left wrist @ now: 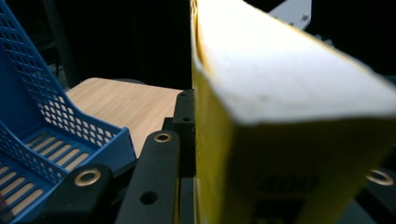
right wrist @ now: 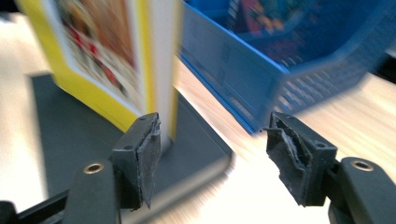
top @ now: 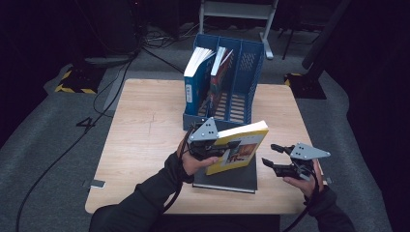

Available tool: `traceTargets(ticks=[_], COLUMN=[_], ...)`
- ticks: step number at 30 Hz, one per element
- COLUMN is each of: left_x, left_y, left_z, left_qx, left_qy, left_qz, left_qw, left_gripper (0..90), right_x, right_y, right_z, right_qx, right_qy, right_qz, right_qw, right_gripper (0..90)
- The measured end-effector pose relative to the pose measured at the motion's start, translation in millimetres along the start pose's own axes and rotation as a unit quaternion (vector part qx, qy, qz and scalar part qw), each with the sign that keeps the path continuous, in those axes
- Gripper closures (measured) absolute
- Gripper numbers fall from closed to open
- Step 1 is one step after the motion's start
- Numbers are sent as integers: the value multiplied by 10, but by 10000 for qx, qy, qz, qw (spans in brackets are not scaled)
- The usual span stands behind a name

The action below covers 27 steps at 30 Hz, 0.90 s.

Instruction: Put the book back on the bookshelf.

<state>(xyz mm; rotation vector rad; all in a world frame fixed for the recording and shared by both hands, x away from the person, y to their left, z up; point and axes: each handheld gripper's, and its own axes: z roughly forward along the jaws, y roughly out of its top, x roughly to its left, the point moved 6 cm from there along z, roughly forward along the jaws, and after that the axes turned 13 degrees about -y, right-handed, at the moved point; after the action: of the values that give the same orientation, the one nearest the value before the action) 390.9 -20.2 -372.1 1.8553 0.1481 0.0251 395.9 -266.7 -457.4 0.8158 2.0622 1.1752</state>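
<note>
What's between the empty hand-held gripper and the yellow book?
Nothing but bare table. In the high view, the right hand-held gripper sits open just right of the yellow book, with only wood showing between.

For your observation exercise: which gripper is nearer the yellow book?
Left. The left gripper is clamped on the yellow book; the right gripper hangs open beside it, not touching.

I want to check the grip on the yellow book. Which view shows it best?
The high view: the left gripper clamps the tilted yellow book above a dark book. The left gripper view shows its page edge close up; the right gripper view, blurred, its cover.
</note>
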Motion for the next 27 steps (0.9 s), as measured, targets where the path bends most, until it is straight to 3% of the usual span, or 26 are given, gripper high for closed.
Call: traceTargets(ticks=[7,11,14,23,27], left_x=[86,135,176,291,388], left_y=[66,91,110,195,254], left_z=[-28,-44,-58,-132,-182], left_qx=[-58,-84,-111,-221,-238], left_qy=[250,331,384,617,914], left_qz=[19,-1,-20,-19,-21], left_qw=[9997,9994,9992,9978,9955], left_gripper=[752,752,752,752,751], right_x=[-295,-370,-425,-496,-457], right_y=[-220,-311,-416,-590,-610], right_z=[-21,-9,29,119,156], right_qx=[255,376,608,944,1013], right_qy=[-375,-483,-573,-554,-498], right_qz=[333,395,293,500,437], right_qw=[9984,9973,9961,9927,9926], right_gripper=[360,357,339,310,310])
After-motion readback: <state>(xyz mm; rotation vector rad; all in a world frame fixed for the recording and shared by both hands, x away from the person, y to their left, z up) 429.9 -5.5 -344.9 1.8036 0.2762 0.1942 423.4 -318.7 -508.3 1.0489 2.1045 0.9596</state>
